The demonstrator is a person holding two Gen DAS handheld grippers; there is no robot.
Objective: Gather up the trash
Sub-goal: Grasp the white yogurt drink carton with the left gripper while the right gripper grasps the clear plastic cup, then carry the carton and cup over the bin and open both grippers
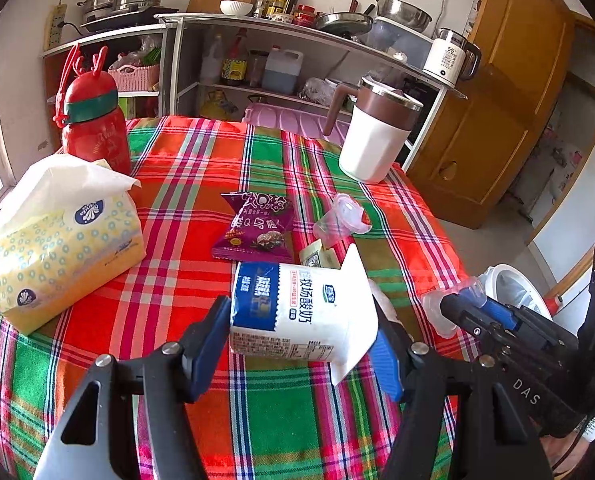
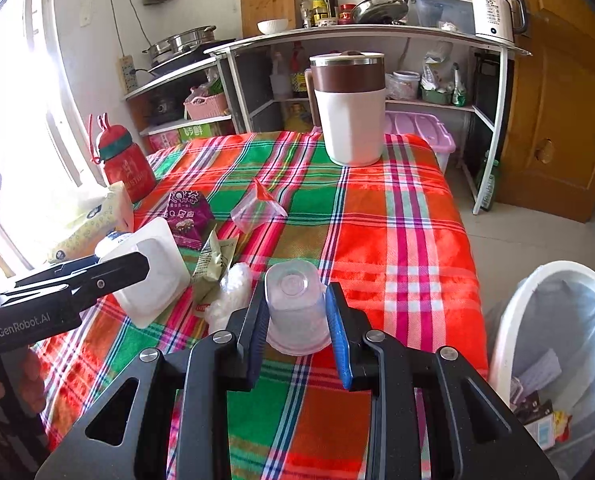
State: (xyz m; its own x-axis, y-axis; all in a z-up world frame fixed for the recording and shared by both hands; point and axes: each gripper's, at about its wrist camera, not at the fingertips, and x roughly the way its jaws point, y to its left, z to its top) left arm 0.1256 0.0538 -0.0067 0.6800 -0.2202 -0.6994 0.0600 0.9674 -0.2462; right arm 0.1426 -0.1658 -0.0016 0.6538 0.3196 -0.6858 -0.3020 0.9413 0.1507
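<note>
Yogurt cup (image 1: pixel 303 312): on its side, long axis crosswise between the fingers of the left hand-held gripper (image 1: pixel 303 344), which is closed onto its base and rim, just above the table (image 1: pixel 257 420).
Clear plastic cup (image 2: pixel 295 312): base pointing forward, clamped in the right hand-held gripper (image 2: pixel 297 328).
Waste bin (image 2: pixel 553 340): on the floor, right of the right hand-held gripper, nearer that hand.
Remaining ahead: purple snack wrapper (image 1: pixel 257 226), clear lidded cup (image 1: pixel 341 218), green sachet (image 2: pixel 213 260), crumpled plastic (image 2: pixel 229 292).
</note>
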